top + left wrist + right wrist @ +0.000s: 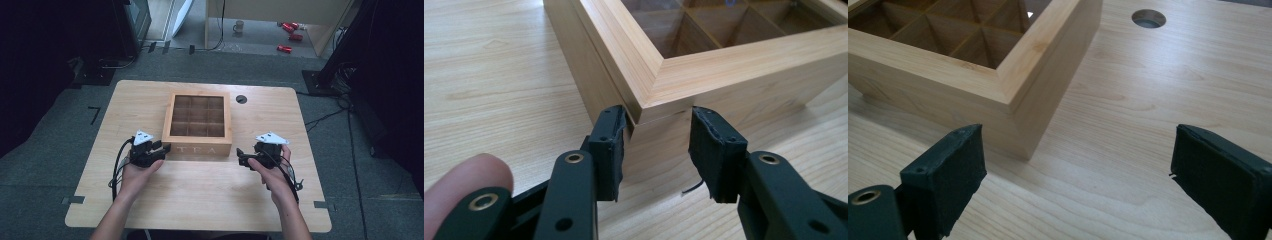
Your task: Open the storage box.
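From the high view, a wooden tea box [199, 124] with a glass-paned lid and "TEA" on its near face sits at the middle of the worktop [200, 190], and it serves as the landmark here. The left gripper [161, 148] is at the box's near-left corner, the right gripper [240, 154] just off its near-right corner, each held in a hand that comes up from the near edge. A round cable hole [241, 99] lies beyond the box's far-right corner. The box looks closed, though no latch can be made out.

In the left gripper view, the jaws stand partly apart and straddle the box's near-left corner [644, 112], right at the seam between lid and base. One pad [610, 145] seems to touch the side wall; the other [711, 150] sits just clear of the front. A loose thread or sliver hangs from that second pad. The risk, as I judge it: closing on a sharp corner gives the pads only an edge to bite, so the box could twist or skid away over the smooth wood instead of being held, and the seam might be pried unevenly.

In the right gripper view, the jaws are wide open, with one pad [948, 170] near the box's near-right corner [1020, 127] and the other [1220, 180] well out over bare worktop. Nothing is between them. If the left side pushes first, this hand offers no brace, and the box may swing toward it.
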Action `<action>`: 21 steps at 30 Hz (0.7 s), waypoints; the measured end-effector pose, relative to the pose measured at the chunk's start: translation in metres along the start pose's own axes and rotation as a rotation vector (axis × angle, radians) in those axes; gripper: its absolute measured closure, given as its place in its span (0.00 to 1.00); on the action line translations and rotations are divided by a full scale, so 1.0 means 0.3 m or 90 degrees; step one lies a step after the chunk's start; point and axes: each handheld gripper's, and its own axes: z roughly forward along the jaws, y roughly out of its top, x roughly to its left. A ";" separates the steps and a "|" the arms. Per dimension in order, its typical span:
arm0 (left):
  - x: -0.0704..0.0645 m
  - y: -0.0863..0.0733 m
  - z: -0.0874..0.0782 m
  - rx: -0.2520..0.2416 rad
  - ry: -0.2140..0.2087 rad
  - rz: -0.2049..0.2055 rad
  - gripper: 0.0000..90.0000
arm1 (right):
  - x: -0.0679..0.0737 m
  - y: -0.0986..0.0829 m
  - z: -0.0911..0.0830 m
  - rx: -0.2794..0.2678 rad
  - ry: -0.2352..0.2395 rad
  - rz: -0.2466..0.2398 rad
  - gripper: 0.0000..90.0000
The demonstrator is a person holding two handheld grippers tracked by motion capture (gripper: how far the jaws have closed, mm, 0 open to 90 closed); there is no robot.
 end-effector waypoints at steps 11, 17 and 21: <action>0.011 0.003 -0.001 0.008 -0.003 -0.001 0.70 | 0.091 0.044 0.058 0.002 0.029 -0.017 0.08; 0.002 0.005 -0.002 0.006 0.007 0.000 0.70 | 0.102 0.049 0.075 -0.002 0.042 -0.008 0.08; 0.002 0.006 -0.005 0.003 0.006 0.001 0.70 | 0.106 0.047 0.085 -0.003 0.054 -0.005 0.08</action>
